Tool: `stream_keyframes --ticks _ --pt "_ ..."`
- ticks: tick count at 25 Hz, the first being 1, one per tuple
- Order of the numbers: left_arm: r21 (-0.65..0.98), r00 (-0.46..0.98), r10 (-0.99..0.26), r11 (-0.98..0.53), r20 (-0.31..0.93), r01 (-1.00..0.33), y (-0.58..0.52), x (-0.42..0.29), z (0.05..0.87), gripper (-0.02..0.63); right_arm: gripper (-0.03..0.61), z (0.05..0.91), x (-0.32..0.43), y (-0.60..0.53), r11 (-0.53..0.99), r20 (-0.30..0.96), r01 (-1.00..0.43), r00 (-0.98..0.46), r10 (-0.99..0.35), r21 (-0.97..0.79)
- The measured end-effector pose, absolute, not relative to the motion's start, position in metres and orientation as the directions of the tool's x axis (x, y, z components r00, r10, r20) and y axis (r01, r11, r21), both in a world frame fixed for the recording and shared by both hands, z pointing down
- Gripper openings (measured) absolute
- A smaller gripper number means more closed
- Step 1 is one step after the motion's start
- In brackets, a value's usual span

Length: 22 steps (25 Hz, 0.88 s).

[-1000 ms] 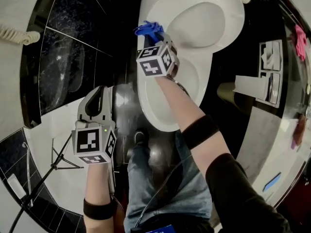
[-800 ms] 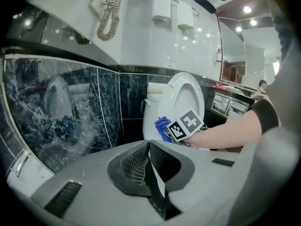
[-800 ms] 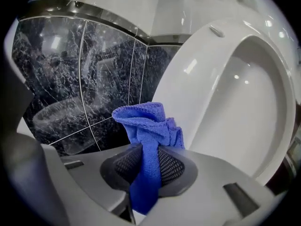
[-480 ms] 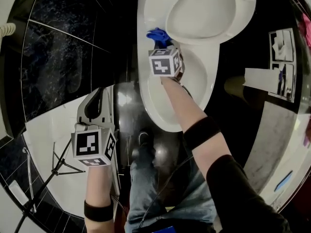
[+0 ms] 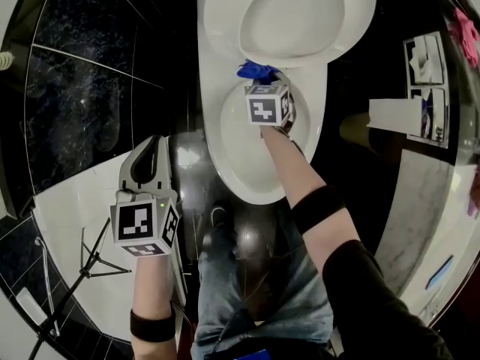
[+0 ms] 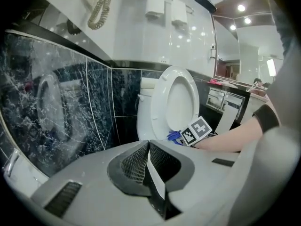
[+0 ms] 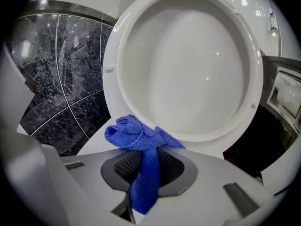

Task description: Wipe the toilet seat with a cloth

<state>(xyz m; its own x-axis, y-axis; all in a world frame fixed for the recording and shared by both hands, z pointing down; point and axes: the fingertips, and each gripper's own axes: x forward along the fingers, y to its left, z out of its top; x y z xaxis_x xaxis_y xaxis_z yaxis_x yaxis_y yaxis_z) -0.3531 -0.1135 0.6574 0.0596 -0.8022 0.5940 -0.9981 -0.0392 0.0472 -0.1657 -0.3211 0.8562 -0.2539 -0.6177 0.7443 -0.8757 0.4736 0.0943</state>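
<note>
Looking left first: my left gripper [image 5: 152, 147] hangs beside the toilet, well apart from the work, in front of the dark marbled tiles [image 5: 82, 88]. From the head view I can't read its jaws. Its own view settles that: left gripper [image 6: 148, 149] jaws pressed together, nothing between them. That view also shows a coiled-cord handset [image 6: 100, 4] on the white wall above, and the lid [image 6: 178, 98] standing upright, seen from the side.

Centre: the toilet seat [image 5: 225, 172] is down, with the lid [image 5: 292, 17] raised behind it. The whole ring of the seat shows only from above.

Right: my right gripper [image 5: 268, 82] reaches over the rear of the seat, its marker cube [image 5: 268, 105] on top. The blue cloth [image 5: 255, 70] bunches just past the fingertips, at the back of the seat where it meets the lid. The right gripper view shows the grip that the cube hides from above. The right gripper [image 7: 143, 166] jaws are partly apart, have just been closing, and pinch a strip of the cloth [image 7: 134, 135]. The rest of the cloth flares out in front of the pads. Behind it the inside of the lid [image 7: 188, 65] fills that view. I can't tell whether the cloth presses on the seat.
</note>
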Motion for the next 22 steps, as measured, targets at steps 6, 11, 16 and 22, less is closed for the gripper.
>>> stream_keyframes --ticks 6,11,16,22 --pt "0.057 0.075 -0.803 -0.051 0.591 -0.997 -0.106 -0.342 0.623 0.002 0.103 0.810 -0.151 -0.291 0.517 0.749 -0.851 -0.283 -0.599 0.092" --pt "0.059 0.119 -0.809 -0.104 0.576 -0.993 -0.092 -0.327 0.552 0.002 0.106 0.702 -0.129 -0.257 0.545 0.719 -0.835 -0.330 -0.612 0.080" --pt "0.078 0.174 -0.811 -0.158 0.558 -0.984 -0.059 -0.308 0.454 0.002 0.109 0.567 -0.115 -0.189 0.570 0.679 -0.822 -0.414 -0.606 0.007" --pt "0.060 0.239 -0.834 -0.242 0.498 -0.968 -0.017 -0.289 0.349 0.002 0.110 0.442 -0.056 -0.123 0.491 0.628 -0.871 -0.388 -0.674 -0.012"
